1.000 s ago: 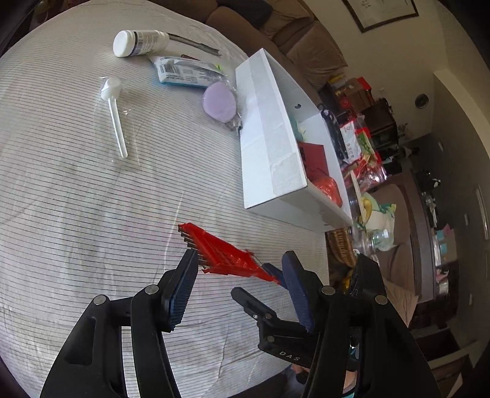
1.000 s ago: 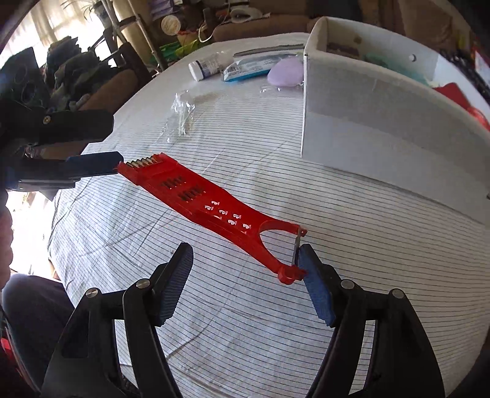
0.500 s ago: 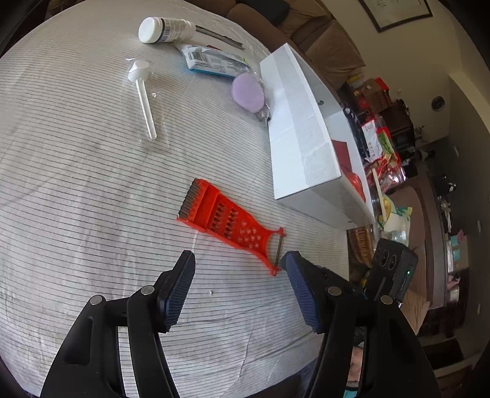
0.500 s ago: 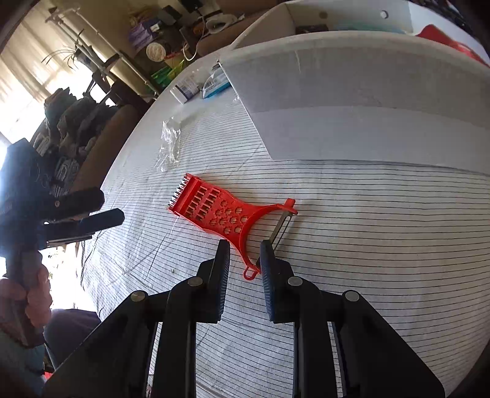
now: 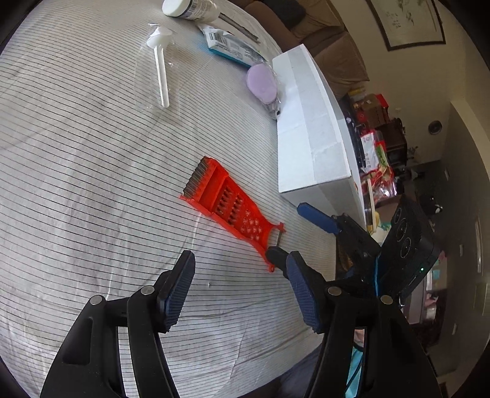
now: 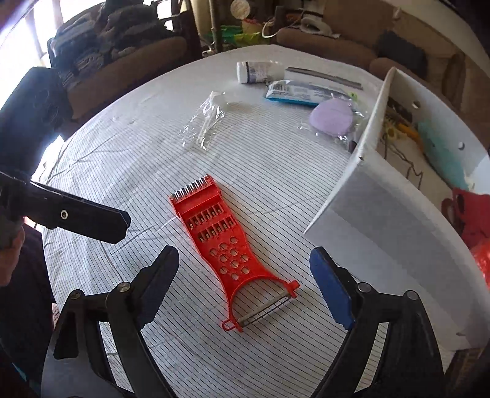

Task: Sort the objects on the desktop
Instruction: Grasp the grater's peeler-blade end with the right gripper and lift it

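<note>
A red grater-peeler (image 5: 230, 211) (image 6: 227, 247) lies flat on the striped tablecloth, its peeler end toward me. My right gripper (image 6: 245, 263) is open and empty, its jaws standing either side of the peeler end just above it; it shows in the left wrist view (image 5: 291, 232) too. My left gripper (image 5: 239, 275) is open and empty, a little back from the grater. A white box (image 5: 309, 128) (image 6: 395, 220) stands to the right and holds red and teal items.
At the far side lie a white bottle (image 5: 190, 8) (image 6: 255, 72), a blue packet (image 5: 229, 46) (image 6: 294, 93), a lilac pad in wrap (image 5: 261, 84) (image 6: 332, 118) and a white wrapped spoon (image 5: 160, 65) (image 6: 208, 119). Sofas and clutter surround the table.
The grater has been let go and lies on the cloth. My right gripper went from shut at its peeler end to wide open. My left gripper drew back.
</note>
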### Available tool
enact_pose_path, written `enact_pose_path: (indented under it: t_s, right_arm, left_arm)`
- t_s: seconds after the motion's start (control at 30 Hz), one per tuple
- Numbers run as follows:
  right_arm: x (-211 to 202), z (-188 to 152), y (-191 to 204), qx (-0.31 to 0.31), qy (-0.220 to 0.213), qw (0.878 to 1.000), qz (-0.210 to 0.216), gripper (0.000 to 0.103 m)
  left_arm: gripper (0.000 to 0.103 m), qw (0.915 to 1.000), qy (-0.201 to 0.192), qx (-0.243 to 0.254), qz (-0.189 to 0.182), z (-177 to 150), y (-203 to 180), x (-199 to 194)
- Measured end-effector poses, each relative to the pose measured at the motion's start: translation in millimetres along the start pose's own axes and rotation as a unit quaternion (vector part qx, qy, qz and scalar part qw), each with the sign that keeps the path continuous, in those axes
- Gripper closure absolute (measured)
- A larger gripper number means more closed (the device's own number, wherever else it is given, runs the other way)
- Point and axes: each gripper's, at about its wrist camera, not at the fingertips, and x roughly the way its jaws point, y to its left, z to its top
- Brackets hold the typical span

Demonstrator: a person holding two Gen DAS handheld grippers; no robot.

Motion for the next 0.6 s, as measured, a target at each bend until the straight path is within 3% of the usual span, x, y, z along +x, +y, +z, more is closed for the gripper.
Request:
enact_pose_path:
  t_s: [0.17,0.23,0.3,0.33,0.4,0.6]
  right_arm:
    - [28.0,0.4,14.5,-0.047,0.041,0.998,-0.002,0.023]
    - [38.0,-4.9,14.6,-0.043,0.055,0.998,0.0,0.046]
    - [34.4,-7.9,11.3,-0.025,0.039,0.999,0.006,0.066]
    - [32.5,-8.5,10.1,-0.019,0.037,0.999,0.006,0.067]
    - [27.8,-9.7,2.8,0.017,0.033,0.998,0.044,0.067]
    - [-10.1,-19.6,-4.7,0.099,-0.026,0.988,0.118,0.067]
  left_arm:
    - [0.034,0.9999,-0.002,-0.012,-0.006,4.7,5.9,-0.9]
    - [0.033,0.9998,-0.001,-0.014,-0.012,5.7,4.9,-0.2]
    - [0.032,0.9997,-0.002,-0.016,-0.017,6.6,2.7,0.8]
    - [0.032,0.9997,-0.002,-0.016,-0.019,7.0,1.3,1.1]
    - [0.032,0.9996,-0.003,-0.017,-0.023,7.8,-1.5,2.3]
    - [0.029,0.9985,-0.012,-0.031,-0.044,11.1,-7.4,4.6]
